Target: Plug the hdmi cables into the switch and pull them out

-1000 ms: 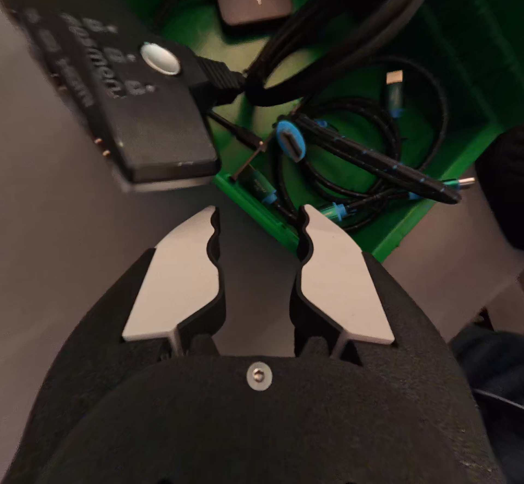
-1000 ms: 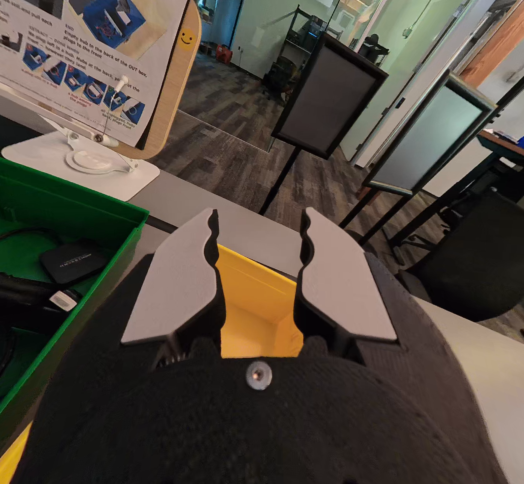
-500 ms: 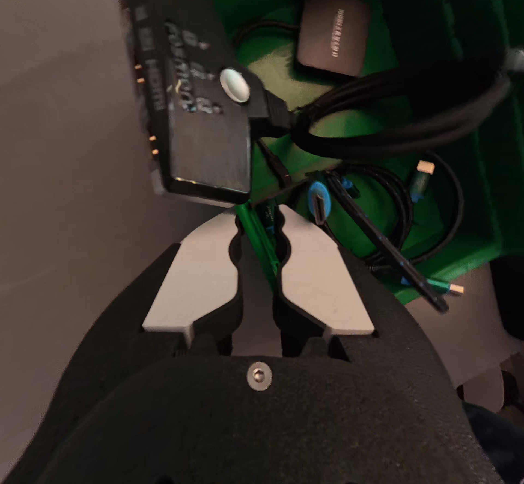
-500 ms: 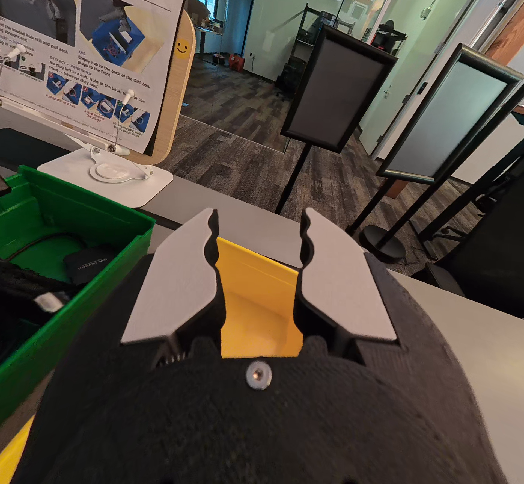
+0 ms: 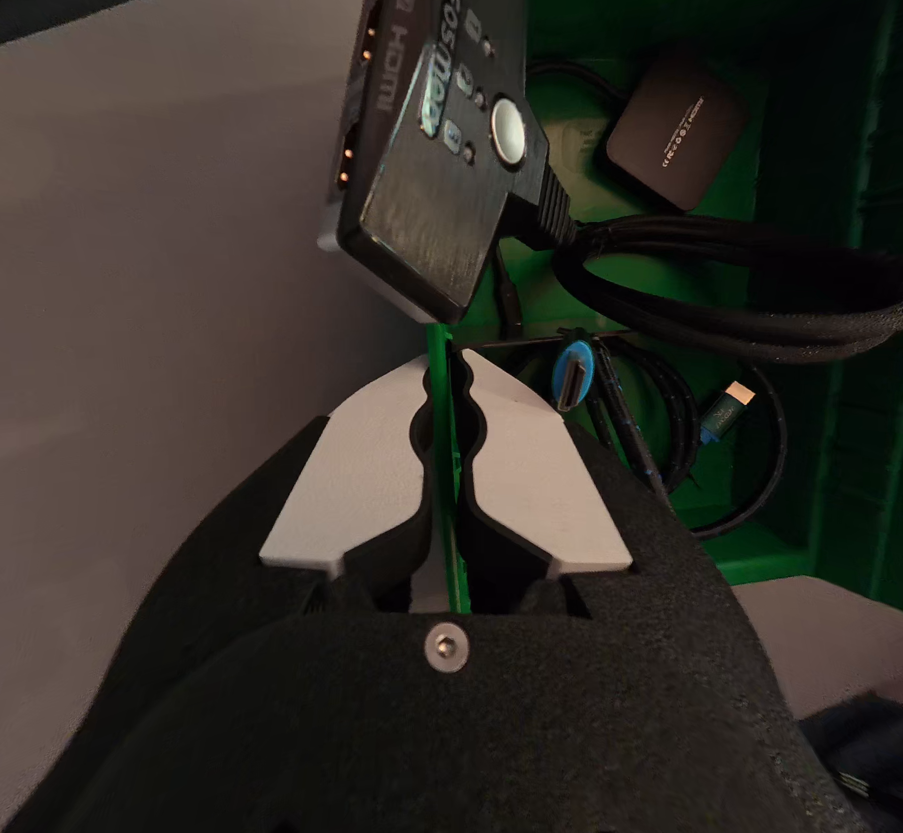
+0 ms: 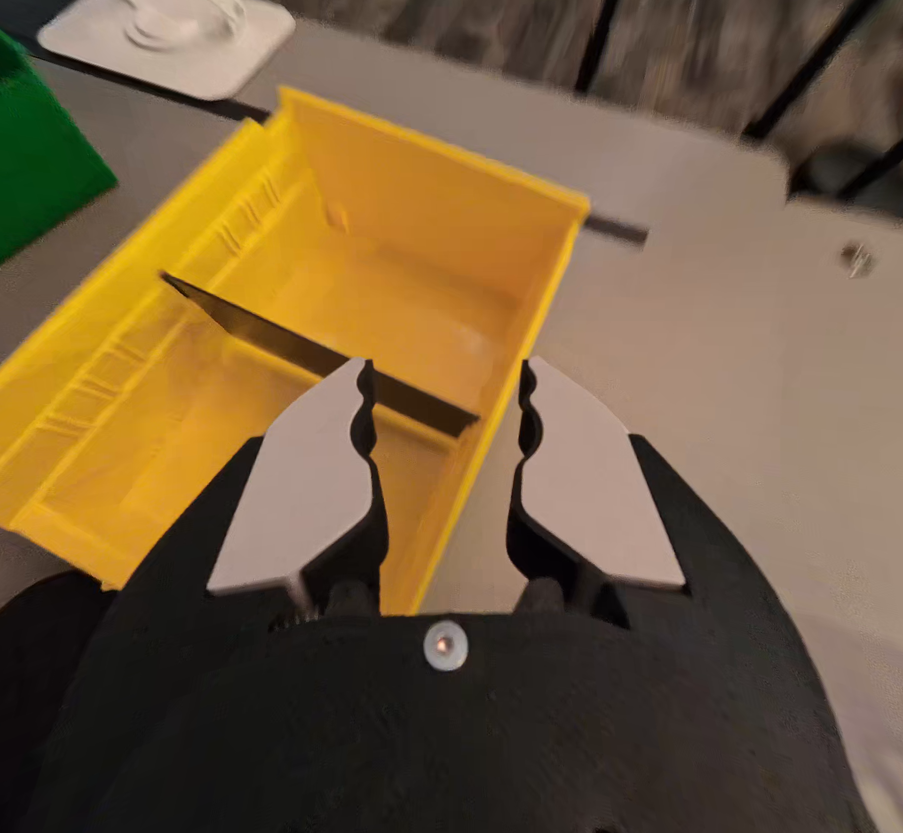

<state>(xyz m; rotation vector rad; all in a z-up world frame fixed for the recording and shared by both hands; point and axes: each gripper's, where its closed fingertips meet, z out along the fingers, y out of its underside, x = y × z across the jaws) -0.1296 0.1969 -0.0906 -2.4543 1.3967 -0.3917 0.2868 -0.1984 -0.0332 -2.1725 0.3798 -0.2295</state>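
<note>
Grey tabletop point(image 5: 171, 272) carries the green bin point(image 5: 733, 570), whose near wall the left gripper point(image 5: 445, 360) pinches. On that rim the switch point(image 5: 440, 135) perches, hdmi cables point(image 5: 571, 380) inside (none inserted). Right gripper point(image 6: 444, 370) hovers spread; next, likely fetching a plug.

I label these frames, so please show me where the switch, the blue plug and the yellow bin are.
switch point(image 5: 430, 204): left wrist view, on its black top face.
blue plug point(image 5: 572, 377): left wrist view, on its blue collar.
yellow bin point(image 6: 513, 384): right wrist view, on its right wall.
</note>
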